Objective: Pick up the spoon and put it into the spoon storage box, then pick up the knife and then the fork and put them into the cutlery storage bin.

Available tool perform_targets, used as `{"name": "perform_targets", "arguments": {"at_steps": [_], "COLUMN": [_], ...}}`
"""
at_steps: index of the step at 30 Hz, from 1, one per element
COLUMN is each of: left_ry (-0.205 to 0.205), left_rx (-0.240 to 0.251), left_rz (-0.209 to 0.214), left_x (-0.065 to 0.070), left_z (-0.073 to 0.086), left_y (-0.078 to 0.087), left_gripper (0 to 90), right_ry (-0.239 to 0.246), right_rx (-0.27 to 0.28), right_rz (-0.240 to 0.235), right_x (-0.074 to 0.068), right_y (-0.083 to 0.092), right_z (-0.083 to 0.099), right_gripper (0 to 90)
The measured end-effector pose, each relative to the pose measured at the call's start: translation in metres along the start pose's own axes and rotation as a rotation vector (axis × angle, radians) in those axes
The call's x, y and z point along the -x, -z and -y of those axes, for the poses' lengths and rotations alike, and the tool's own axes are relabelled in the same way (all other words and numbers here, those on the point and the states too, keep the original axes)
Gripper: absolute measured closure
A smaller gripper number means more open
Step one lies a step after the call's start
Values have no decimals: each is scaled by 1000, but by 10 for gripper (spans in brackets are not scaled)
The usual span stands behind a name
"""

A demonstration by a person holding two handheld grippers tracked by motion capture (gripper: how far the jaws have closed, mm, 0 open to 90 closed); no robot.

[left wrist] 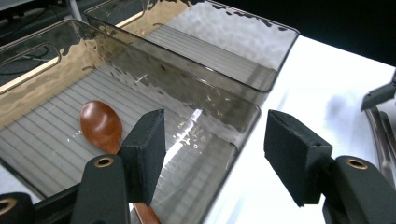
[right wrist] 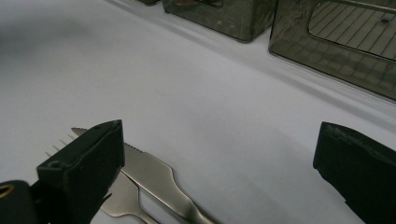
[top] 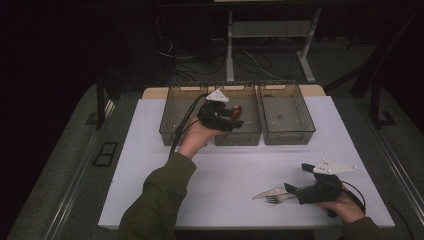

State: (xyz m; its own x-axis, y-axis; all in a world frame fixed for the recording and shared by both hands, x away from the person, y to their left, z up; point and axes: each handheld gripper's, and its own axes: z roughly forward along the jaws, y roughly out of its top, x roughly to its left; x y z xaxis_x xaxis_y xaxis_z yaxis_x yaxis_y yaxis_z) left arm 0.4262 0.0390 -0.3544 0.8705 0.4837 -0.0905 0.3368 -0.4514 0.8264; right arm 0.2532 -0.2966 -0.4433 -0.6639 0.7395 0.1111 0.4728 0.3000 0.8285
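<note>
Overhead, white tabletop (top: 235,175) — dark room, grey floor (top: 55,170)

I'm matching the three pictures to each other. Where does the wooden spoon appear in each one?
High view: the wooden spoon lies in the middle bin, just right of the left claw.
Left gripper view: low left, bowl on the ribbed bin floor, handle behind the near jaw.
Right gripper view: cannot tell.
Shared landmark: the row of smoky bins.

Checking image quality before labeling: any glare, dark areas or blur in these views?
High view: room black, white table evenly lit. Left gripper view: glare streaks on the clear bin wall, wooden spoon sharp. Right gripper view: near fingers soft, knife shiny but readable.
</note>
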Motion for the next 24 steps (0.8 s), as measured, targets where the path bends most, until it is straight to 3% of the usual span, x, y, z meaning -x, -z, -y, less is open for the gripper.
{"name": "perform_targets", "arguments": {"at_steps": [13,17,24], "left_ry": [-3,19,20], "left_rx": [28,46,52], "left_rz": [-1,-6,-31], "left_x": [16,22,34], "left_z": [37,54,87], "left_y": [35,45,67], "left_gripper": [325,294,250], "right_ry": [0,0,-6], "right_rx": [-5,-6,-5], "right_rz": [1,0,1], "right_x": [0,1,1], "right_y": [-1,-2,-2], "right_z": [0,0,0], "right_gripper": [15,15,15]}}
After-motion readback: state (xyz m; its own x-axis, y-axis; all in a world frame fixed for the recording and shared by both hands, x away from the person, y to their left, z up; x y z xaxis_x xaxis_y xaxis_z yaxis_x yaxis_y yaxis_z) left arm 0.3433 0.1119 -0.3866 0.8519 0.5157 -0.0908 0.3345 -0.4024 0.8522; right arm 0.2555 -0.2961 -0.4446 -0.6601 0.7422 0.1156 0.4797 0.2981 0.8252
